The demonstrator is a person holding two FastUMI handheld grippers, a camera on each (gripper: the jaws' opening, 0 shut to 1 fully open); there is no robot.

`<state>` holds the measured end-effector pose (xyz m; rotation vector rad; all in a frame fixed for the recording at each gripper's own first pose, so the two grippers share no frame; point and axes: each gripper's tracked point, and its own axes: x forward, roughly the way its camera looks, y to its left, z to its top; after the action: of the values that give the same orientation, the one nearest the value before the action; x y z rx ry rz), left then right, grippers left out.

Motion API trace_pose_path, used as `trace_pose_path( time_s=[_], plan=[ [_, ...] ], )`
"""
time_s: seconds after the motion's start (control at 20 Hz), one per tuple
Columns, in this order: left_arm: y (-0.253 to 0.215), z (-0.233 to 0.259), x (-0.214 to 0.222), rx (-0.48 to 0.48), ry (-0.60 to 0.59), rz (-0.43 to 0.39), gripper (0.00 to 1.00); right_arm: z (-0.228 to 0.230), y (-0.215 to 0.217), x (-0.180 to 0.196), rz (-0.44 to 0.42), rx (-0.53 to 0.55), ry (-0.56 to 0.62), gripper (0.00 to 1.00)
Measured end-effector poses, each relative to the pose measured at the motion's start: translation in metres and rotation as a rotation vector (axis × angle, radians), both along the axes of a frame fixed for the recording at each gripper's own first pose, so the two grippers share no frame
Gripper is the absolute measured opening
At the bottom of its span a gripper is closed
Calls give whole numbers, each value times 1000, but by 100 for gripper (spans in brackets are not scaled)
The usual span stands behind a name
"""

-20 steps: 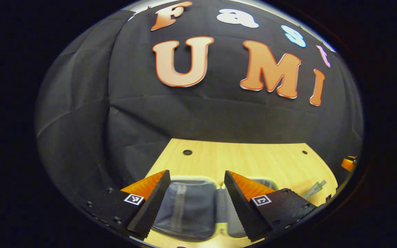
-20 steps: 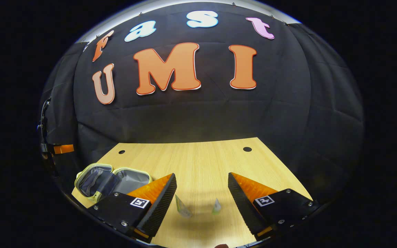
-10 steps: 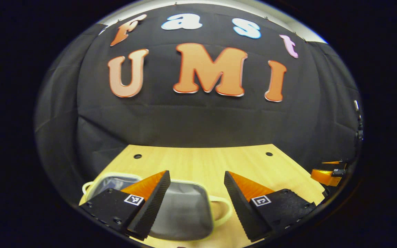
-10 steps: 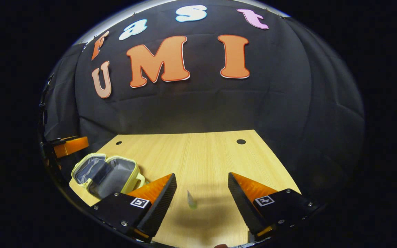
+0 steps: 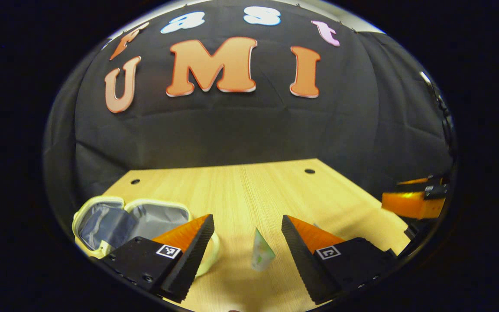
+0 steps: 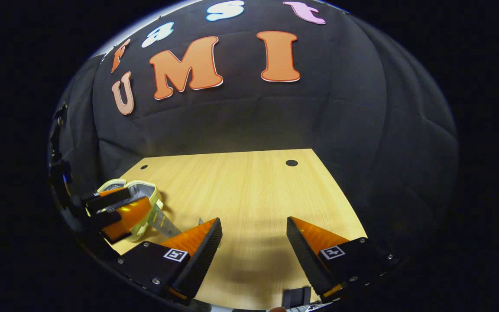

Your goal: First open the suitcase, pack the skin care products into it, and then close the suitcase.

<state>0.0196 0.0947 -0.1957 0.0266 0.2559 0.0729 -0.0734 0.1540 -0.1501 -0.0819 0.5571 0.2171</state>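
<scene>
Left gripper view: my left gripper (image 5: pixel 246 242) hangs over the wooden table (image 5: pixel 249 190) with its jaws wide apart and nothing between the pads. One skin care sachet (image 5: pixel 261 255) lies on the table in the gap between the fingers, touching neither; its long axis runs away from the camera, narrow end pointing toward the far wall. One suitcase (image 5: pixel 115 216) (a small pale-yellow case with grey lining) lies open at the left, both halves flat, side by side, lining up. The right gripper (image 5: pixel 412 203) shows at the right edge; I cannot tell its opening from here.

Right gripper view: my right gripper (image 6: pixel 254 242) is equally wide open and empty above bare table. The left gripper stands before the suitcase, the sachet (image 6: pixel 163 223) just beside it.
</scene>
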Motion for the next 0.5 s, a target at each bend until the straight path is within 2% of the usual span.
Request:
trace_pose_path(
  time_s=[0.25, 0.35, 0.4, 0.45, 0.5],
  plan=[
    [2, -72, 18, 39, 114, 52, 98, -12, -25, -2, -8, -20, 23, 95],
    [-6, -89, 22, 49, 126, 51, 87, -17, -30, -2, -8, -27, 32, 95],
    [-11, -96, 24, 60, 133, 41, 76, -18, -31, -2, -6, -30, 36, 95],
    [-11, -103, 27, 81, 148, 47, 74, -20, -31, -1, -3, -34, 39, 95],
    [-7, -109, 32, 96, 151, 62, 59, -21, -32, -2, 3, -40, 42, 95]
  ],
)
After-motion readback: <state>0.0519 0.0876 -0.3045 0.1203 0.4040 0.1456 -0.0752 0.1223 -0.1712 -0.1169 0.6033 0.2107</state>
